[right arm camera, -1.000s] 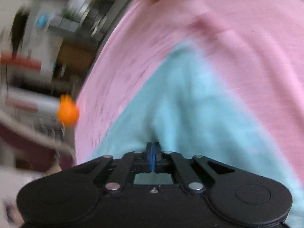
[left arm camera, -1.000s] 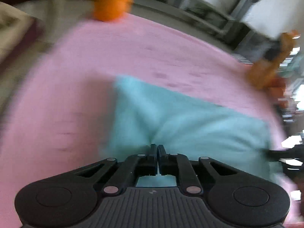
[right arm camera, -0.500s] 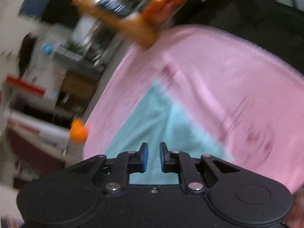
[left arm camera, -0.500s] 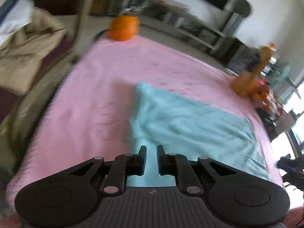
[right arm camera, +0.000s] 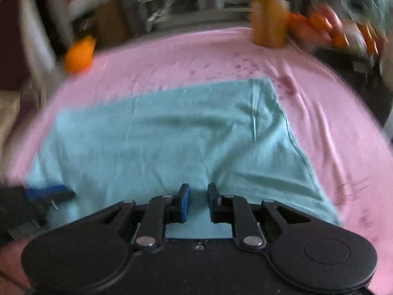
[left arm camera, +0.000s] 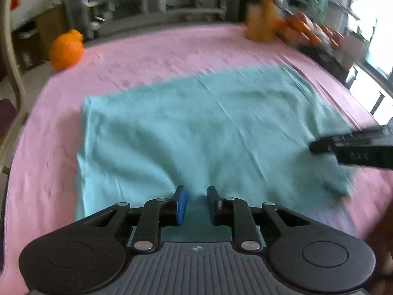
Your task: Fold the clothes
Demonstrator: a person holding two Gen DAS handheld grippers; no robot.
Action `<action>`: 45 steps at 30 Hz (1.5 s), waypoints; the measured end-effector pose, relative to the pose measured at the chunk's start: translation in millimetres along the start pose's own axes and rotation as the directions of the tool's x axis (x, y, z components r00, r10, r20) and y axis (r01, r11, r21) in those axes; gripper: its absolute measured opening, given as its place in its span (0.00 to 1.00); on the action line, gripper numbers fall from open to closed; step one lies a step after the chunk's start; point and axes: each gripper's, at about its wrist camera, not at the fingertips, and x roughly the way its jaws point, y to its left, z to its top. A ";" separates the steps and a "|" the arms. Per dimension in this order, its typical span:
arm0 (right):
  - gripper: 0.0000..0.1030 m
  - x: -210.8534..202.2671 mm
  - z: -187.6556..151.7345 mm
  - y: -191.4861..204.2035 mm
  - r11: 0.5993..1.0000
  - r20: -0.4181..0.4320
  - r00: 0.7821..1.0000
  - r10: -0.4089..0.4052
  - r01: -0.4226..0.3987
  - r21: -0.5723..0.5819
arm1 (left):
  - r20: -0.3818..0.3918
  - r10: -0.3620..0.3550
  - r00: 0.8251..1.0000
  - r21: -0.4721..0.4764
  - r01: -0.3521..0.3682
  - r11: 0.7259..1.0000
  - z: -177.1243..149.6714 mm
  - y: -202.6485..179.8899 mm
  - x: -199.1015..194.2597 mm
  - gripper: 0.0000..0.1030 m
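Note:
A light teal garment lies spread flat as a folded rectangle on a pink sheet. It also shows in the right wrist view. My left gripper is open and empty, just above the garment's near edge. My right gripper is open and empty, also over the near edge. The right gripper's black finger shows at the right of the left wrist view, over the garment's right side. The left gripper's blue-padded tip shows at the left of the right wrist view.
An orange plush ball sits at the far left corner of the pink sheet. A yellow-orange toy and orange items stand at the far right edge. Shelves stand behind. A pale chair frame is at the left.
Both grippers were shut on the teal garment a second ago, then opened and let it go. Both have pulled back and turned, so the whole garment now lies flat in view.

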 end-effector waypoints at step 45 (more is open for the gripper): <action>0.24 -49.8 -29.3 -94.1 0.850 0.121 0.987 0.104 -0.152 0.505 | -0.033 0.166 0.986 -0.424 -0.164 0.891 -24.2 87.2 -28.3 0.15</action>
